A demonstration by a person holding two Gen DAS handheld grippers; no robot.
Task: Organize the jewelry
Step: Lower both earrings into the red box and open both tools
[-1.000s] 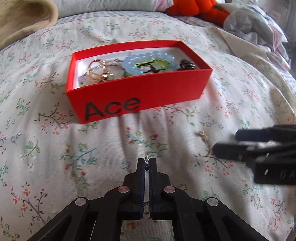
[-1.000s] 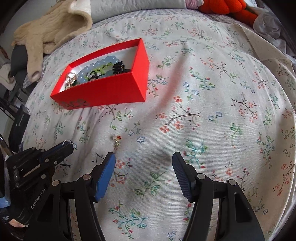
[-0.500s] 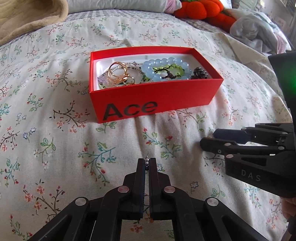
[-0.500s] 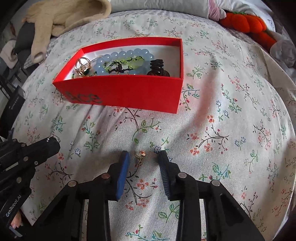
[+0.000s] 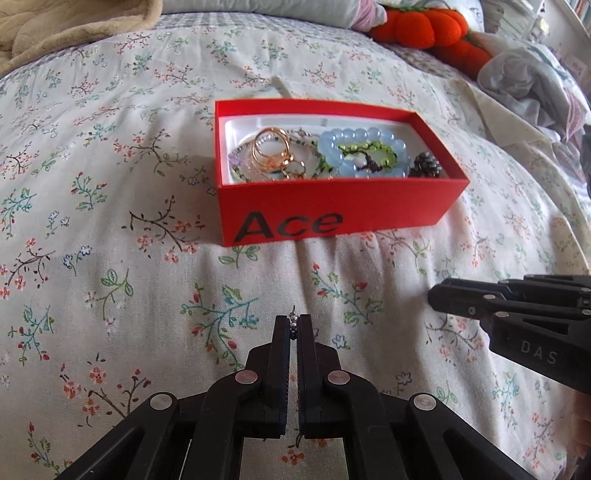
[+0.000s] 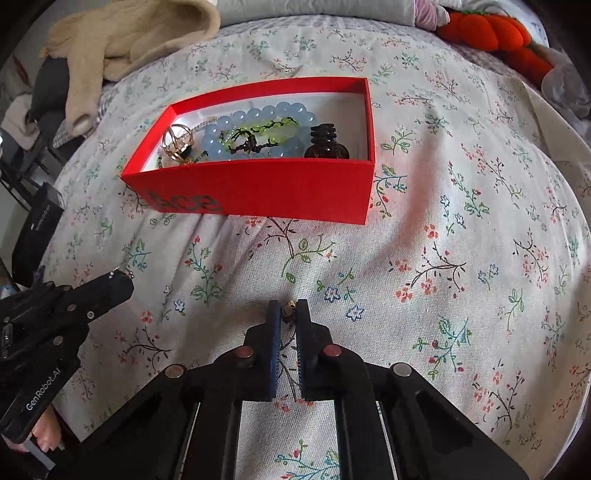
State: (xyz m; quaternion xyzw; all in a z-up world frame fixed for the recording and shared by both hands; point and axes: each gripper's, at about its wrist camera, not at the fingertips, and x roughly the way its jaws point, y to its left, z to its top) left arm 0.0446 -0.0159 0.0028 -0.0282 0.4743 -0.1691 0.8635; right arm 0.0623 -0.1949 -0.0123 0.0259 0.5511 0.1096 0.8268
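Note:
A red "Ace" box [image 5: 332, 206] [image 6: 258, 188] lies on the floral bedspread. It holds gold rings [image 5: 271, 149], a blue bead bracelet [image 5: 364, 151] [image 6: 258, 122] and a dark ornament [image 6: 327, 146]. My left gripper [image 5: 293, 325] is shut on a small silver earring [image 5: 293, 320] in front of the box; it also shows in the right wrist view [image 6: 123, 278]. My right gripper [image 6: 288, 310] is shut on a small gold earring [image 6: 289, 307], just above the bedspread; it shows at the right in the left wrist view [image 5: 439, 295].
A beige blanket [image 6: 122, 40] lies at the back left. Orange pumpkin plush toys [image 5: 424, 27] and crumpled cloth [image 5: 524, 74] lie at the back right. A black object [image 6: 33, 236] hangs off the bed's left edge.
My right gripper has closed on the gold earring that lay on the bedspread. My left gripper stays shut on the silver earring and has shifted left relative to the box.

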